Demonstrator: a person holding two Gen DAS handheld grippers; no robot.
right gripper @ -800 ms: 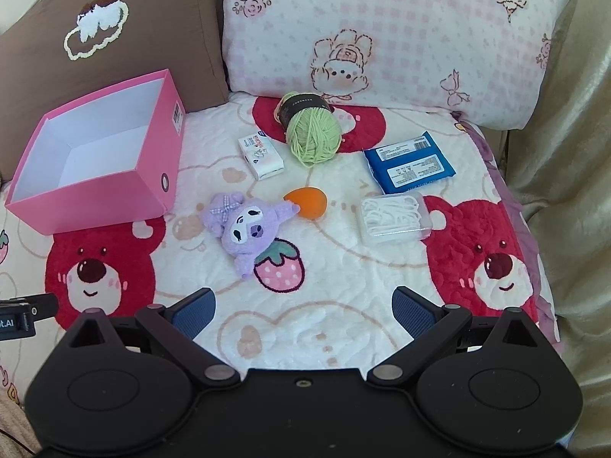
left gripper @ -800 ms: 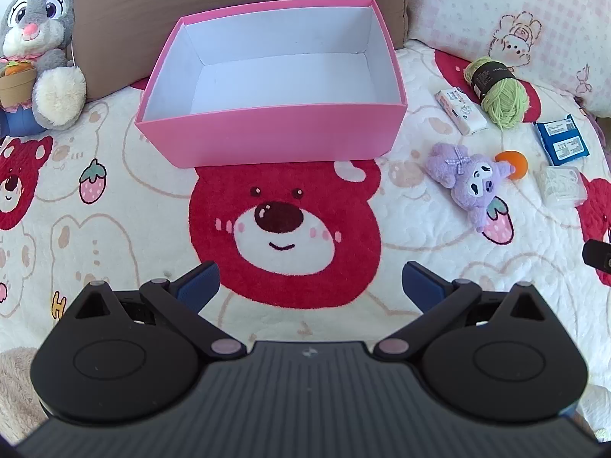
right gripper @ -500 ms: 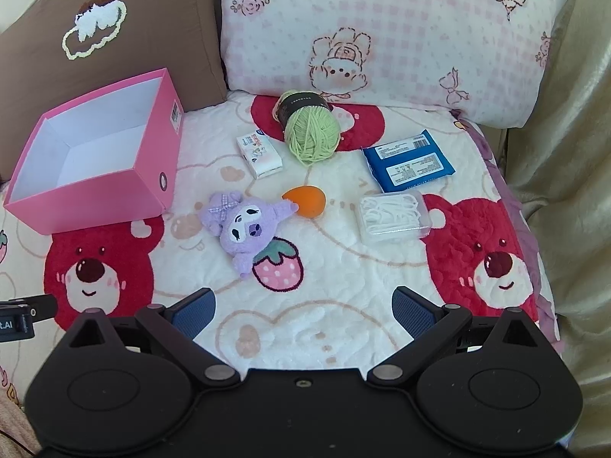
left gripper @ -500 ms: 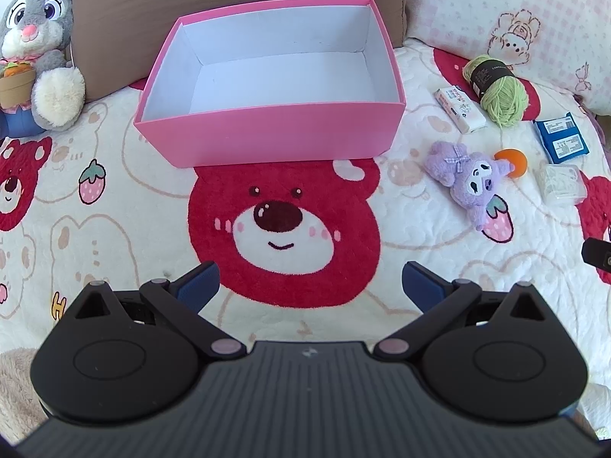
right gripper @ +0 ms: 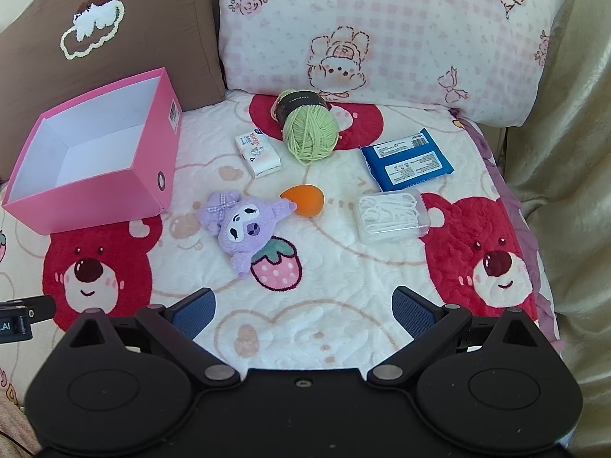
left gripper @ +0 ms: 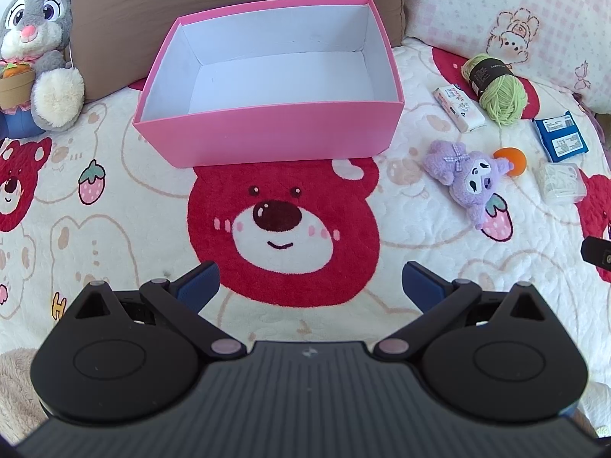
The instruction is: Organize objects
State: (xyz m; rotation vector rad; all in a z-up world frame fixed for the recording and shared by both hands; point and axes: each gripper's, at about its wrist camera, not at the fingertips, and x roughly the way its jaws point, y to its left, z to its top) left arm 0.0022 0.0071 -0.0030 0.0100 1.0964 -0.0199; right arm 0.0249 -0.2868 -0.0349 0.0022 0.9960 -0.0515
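Left gripper (left gripper: 309, 278): my fingers spread wide, empty, pink box (left gripper: 267, 133) straight ahead.
Right gripper (right gripper: 303, 307): spread, empty; purple plush (right gripper: 244, 225) just ahead, slightly left.
Approach, my judgement: straddle the plush's soft body, clear of the orange sponge (right gripper: 303, 200) touching its ear.

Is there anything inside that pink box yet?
Empty. The pink box shows only its bare white floor and walls in both views; the small items all lie outside it on the blanket.
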